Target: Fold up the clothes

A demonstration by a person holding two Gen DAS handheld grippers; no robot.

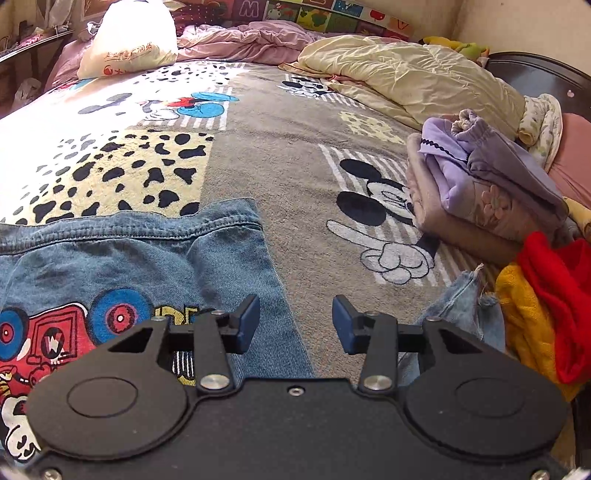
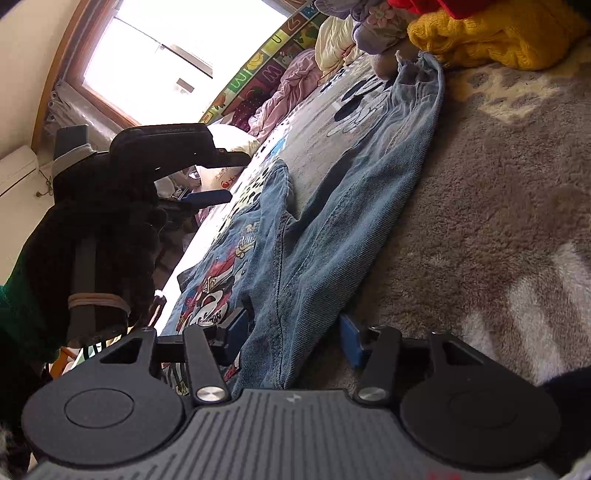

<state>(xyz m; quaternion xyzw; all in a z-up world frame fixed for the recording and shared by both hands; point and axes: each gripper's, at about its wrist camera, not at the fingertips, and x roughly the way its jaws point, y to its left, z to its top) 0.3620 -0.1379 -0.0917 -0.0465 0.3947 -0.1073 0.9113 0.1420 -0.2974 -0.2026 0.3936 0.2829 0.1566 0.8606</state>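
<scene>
Denim jacket of faded blue with a red-and-blue cartoon print (image 1: 122, 266) lies spread on the grey cartoon-mouse blanket (image 1: 280, 177) covering the bed. Left gripper (image 1: 295, 325) hovers over its edge, fingers apart and empty. Right gripper (image 2: 293, 338) straddles a denim fold, fingers (image 2: 351, 343) half-spread, not pressing. Folded lilac clothes (image 1: 480, 184) sit nearby.

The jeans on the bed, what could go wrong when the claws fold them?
1. The right claw straddles a thick denim edge of the jeans with its pads not clearly pressing, so the cloth might slip out when lifted.
2. The left claw is open over the blanket with nothing between its pads; one held side alone could fold crooked.
3. The far leg end lies by the yellow sweater, which might get dragged along.
</scene>
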